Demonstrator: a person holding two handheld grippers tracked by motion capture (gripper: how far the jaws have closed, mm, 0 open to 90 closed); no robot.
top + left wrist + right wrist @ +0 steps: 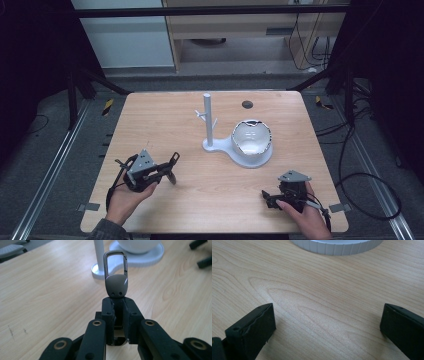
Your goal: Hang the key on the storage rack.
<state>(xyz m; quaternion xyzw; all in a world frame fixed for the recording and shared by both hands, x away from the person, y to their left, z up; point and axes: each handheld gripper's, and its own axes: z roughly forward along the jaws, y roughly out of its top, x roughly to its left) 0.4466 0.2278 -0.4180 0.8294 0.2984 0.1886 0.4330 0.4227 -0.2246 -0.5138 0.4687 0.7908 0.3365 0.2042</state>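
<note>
Currently the left tool (117,312) is clamped on a dark metal carabiner clip (116,275), held near-left of the white stand (239,145) on the wooden surface (150,125). Right tool (327,322), near-right of the stand, has jaws wide apart, holding nothing.

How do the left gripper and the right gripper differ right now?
The left gripper is shut on a metal carabiner clip; the right gripper is open, holding nothing. The left is lifted and tilted; the right sits low over the table. Both are black and hand-held.
</note>
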